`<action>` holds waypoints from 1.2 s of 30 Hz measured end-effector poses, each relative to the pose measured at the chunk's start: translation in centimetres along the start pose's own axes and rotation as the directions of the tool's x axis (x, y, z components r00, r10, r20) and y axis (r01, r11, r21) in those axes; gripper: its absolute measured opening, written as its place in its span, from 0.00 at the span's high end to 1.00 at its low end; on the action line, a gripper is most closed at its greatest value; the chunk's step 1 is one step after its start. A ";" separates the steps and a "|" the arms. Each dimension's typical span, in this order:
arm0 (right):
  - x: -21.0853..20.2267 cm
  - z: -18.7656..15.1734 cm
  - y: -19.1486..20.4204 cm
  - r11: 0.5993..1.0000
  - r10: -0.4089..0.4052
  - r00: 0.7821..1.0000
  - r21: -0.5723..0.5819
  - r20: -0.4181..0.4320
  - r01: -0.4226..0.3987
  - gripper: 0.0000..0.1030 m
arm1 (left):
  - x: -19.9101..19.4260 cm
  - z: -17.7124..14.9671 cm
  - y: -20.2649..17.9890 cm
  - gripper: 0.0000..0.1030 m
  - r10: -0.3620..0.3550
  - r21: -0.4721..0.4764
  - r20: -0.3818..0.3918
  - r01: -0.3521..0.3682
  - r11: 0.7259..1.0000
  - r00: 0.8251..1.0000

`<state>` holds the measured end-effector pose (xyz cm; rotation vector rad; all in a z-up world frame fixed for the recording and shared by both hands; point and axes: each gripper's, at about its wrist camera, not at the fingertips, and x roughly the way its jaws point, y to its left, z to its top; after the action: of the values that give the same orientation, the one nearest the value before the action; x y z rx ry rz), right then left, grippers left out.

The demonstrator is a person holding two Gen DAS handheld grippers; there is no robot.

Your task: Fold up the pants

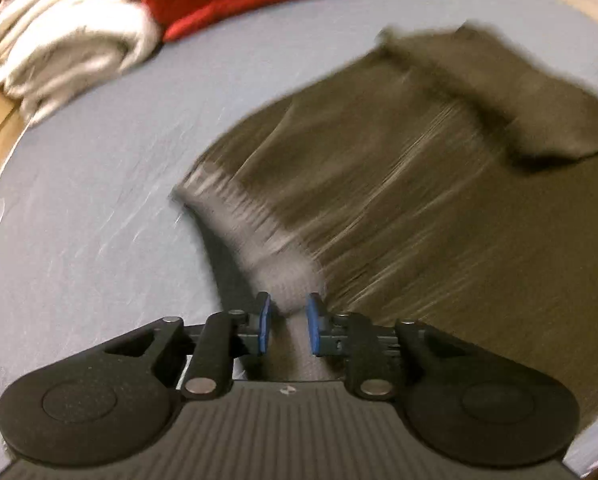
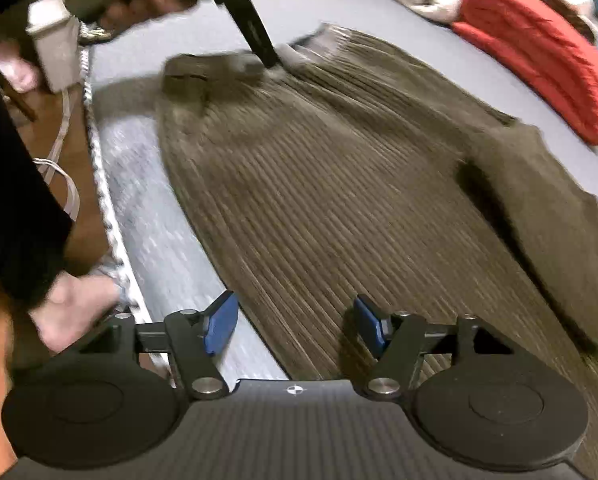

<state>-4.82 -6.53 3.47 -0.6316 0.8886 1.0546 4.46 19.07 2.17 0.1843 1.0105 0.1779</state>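
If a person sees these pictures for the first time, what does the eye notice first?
First, the wide brown corduroy pants spread over the grey-blue bed. The left gripper pinches their pale waistband edge, while the right gripper is open above them. Beyond lies a bright red cloth.

Ribbed corduroy pants [image 2: 339, 208] (matt), smooth sheet [image 1: 99, 184]

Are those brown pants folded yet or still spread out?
Mostly spread. The pants lie broad across the bed, one edge flap turned over; the left gripper pinches a pale corner, the right gripper hangs open.
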 end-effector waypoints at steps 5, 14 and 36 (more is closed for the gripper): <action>-3.0 -1.8 -1.8 0.994 -0.048 0.998 0.099 0.044 0.044 0.36 | -4.9 3.3 -2.3 0.72 -0.079 -0.124 0.103 0.091 0.988 0.992; -11.8 -0.3 -12.9 0.875 -0.384 0.873 0.421 0.301 0.239 0.73 | -12.8 11.0 -7.3 0.72 -0.131 -0.207 0.346 0.211 0.955 0.929; 4.3 -2.3 -31.4 0.570 -0.348 0.935 0.778 -0.064 0.265 0.28 | 0.5 14.4 -10.7 0.66 -0.265 -0.185 0.194 0.301 0.936 0.945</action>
<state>24.43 -18.20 -0.46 0.0253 0.9994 0.2883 17.69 7.80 6.71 -0.1415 0.8342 0.0047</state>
